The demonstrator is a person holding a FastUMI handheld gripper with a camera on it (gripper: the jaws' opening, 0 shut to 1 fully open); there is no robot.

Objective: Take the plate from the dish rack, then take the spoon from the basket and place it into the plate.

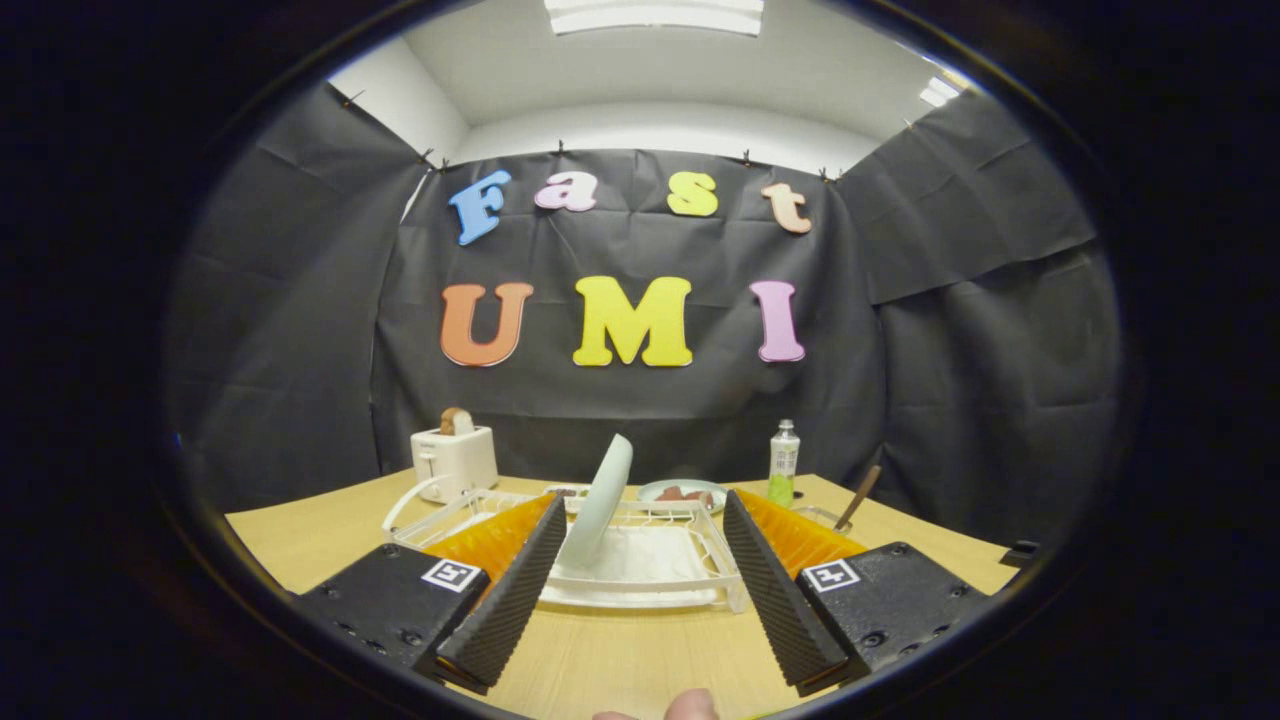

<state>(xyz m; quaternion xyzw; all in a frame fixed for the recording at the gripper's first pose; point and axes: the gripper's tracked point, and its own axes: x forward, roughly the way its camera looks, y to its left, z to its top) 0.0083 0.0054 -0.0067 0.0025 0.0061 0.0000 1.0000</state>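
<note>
Out on the left I've got a white toaster (455, 460) with a slice of bread poking out, standing on the pale wooden surface (620, 660) just behind the white wire dish rack (650, 560). My fingers (640, 580) are spread wide apart, holding nothing, and the rack sits between them and just ahead. The pale round plate (603, 500) stands on edge in the rack, leaning a little, nearer my left finger than my right. Beyond it there's a small grey dish (683, 492) with something reddish in it, then a clear bottle of green liquid (782, 462). Further right, a brown handle (858, 497) sticks up past my right finger; I take that for the spoon in its basket, though the basket itself is mostly hidden. My worry: the plate is thin and tilted, so closing off-centre could knock it flat or let it slip, and lifting at an angle could snag the rack wires and drag the whole rack.
</note>
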